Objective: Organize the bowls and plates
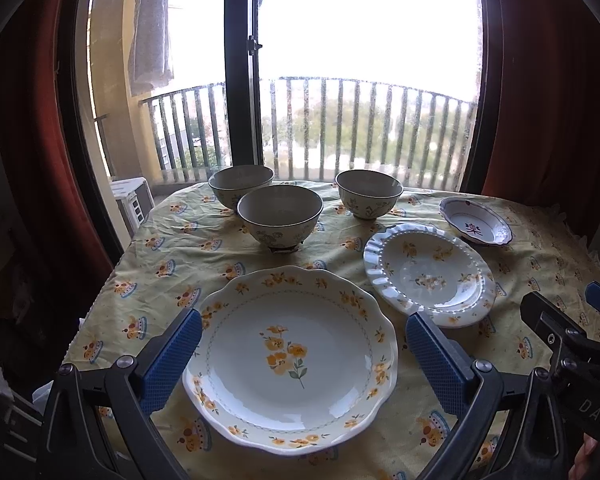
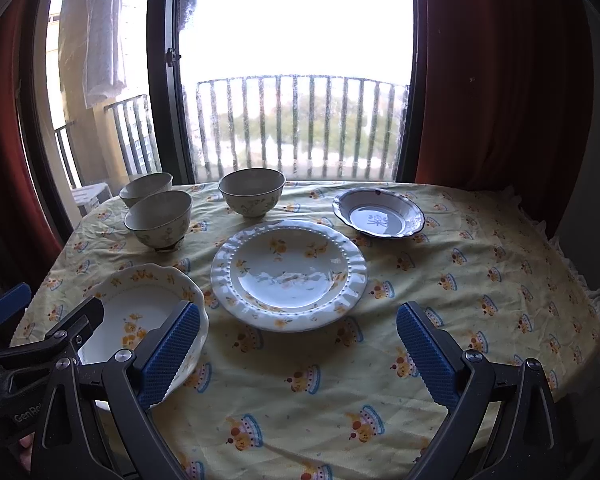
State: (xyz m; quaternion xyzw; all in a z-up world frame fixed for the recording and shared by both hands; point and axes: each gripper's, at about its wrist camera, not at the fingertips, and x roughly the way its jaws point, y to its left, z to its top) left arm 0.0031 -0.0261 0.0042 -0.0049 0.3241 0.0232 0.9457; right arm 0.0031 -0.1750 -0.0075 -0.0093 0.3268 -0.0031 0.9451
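Observation:
Three floral bowls stand at the table's far side: one at the back left (image 1: 241,184), one in front of it (image 1: 280,216), one to the right (image 1: 369,193). A large scalloped plate with yellow flowers (image 1: 290,360) lies nearest, in front of my open left gripper (image 1: 302,354). A ribbed plate (image 1: 428,274) lies to its right, and it also shows in the right wrist view (image 2: 288,274). A small blue-rimmed dish (image 1: 476,220) sits at the far right. My right gripper (image 2: 298,352) is open and empty, above the cloth in front of the ribbed plate.
A yellow patterned tablecloth (image 2: 480,280) covers the table. A glass balcony door with railing (image 1: 340,128) stands behind it, with red curtains (image 2: 500,80) at the sides. Bare cloth lies at the right and the front.

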